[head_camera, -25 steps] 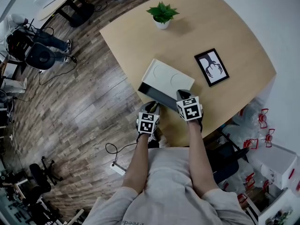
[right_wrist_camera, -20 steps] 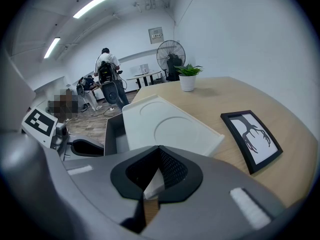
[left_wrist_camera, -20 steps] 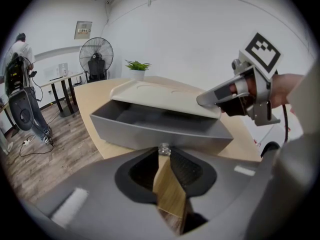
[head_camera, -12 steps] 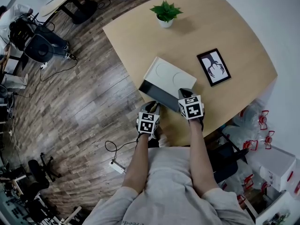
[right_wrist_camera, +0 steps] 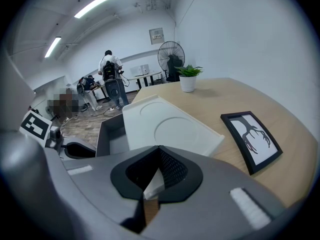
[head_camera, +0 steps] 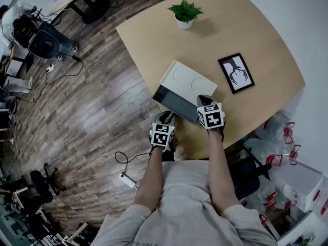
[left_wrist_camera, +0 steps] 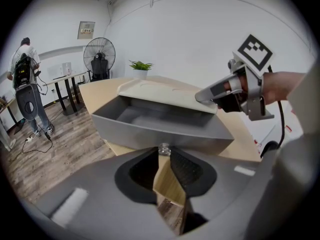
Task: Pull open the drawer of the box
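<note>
At centre frame in the head view, the white box point(head_camera: 187, 79) is seen on the counter point(head_camera: 256, 40), its grey drawer point(head_camera: 174, 102) standing open toward the lower left. The drawer's small knob point(left_wrist_camera: 164, 148) is pinched between the narrowed fingers of the left gripper point(head_camera: 165, 118). The fingers of the right gripper point(head_camera: 203, 101) are pressed together, tips laid on the box's lid.

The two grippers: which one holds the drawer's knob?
The left gripper: its jaws are shut on the drawer knob. The right gripper holds a corner of the white box.

Box point(head_camera: 187, 80) drawer point(head_camera: 173, 101) out; left gripper point(head_camera: 165, 118) at front, right gripper point(head_camera: 203, 101) at box corner.
</note>
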`<state>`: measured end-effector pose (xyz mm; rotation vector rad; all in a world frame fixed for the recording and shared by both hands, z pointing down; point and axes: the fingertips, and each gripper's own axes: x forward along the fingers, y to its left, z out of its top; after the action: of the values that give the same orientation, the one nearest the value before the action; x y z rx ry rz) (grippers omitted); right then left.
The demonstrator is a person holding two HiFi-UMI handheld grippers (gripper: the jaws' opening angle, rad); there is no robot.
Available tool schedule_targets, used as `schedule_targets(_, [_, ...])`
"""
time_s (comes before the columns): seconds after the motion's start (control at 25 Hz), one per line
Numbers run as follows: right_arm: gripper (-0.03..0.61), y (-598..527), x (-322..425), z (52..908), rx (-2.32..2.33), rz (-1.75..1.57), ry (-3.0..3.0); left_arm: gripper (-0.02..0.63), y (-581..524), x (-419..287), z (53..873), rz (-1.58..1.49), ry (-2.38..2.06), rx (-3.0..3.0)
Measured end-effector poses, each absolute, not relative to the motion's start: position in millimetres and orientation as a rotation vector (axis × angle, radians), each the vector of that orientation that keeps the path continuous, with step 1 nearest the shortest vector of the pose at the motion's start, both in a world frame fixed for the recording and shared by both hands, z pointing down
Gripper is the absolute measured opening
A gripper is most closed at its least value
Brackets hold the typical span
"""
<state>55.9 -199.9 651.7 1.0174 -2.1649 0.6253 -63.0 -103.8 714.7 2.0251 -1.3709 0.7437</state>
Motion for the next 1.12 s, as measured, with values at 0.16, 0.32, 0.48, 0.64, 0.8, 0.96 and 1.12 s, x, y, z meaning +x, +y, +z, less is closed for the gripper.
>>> schedule_targets(0.16, [0.002, -199.6, 55.8, 651.5, 1.019, 0.623, -2.165, 0.132, -98.5, -65.5, 714.9, 0.746, -1.374, 2.018])
schedule_targets(0.32, [0.002, -199.8, 55.7, 650.4, 1.019, 0.619, -2.168, 0.132, -95.1, -68.1, 715.3, 0.742, -1.385, 2.021])
schedule_targets(0.48, [0.002, -200.0, 55.6, 650.3, 1.018, 0.617, -2.168, 0.132, -89.2, -70.0, 715.4, 0.749, -1.382, 2.003])
schedule_targets(0.64, [0.002, -199.7, 55.5, 650.7, 1.016, 0.615, -2.169, 0.132, -85.3, -69.7, 715.1, 0.744, -1.383, 1.994])
schedule_targets(0.8, [0.002, -200.2, 55.3, 650.5, 1.019, 0.615, -2.167, 0.132, -82.4, -73.7, 716.8, 0.744, -1.390, 1.992])
schedule_targets(0.96, [0.002, -199.5, 55.8, 650.9, 1.020, 0.614, -2.167, 0.130, -78.0, -73.9, 717.7, 0.741, -1.387, 1.983])
schedule_targets(1.12, [0.002, -199.4, 55.6, 650.8, 1.023, 0.614, -2.166, 0.132, -78.3, -74.1, 718.8, 0.734, -1.396, 1.986])
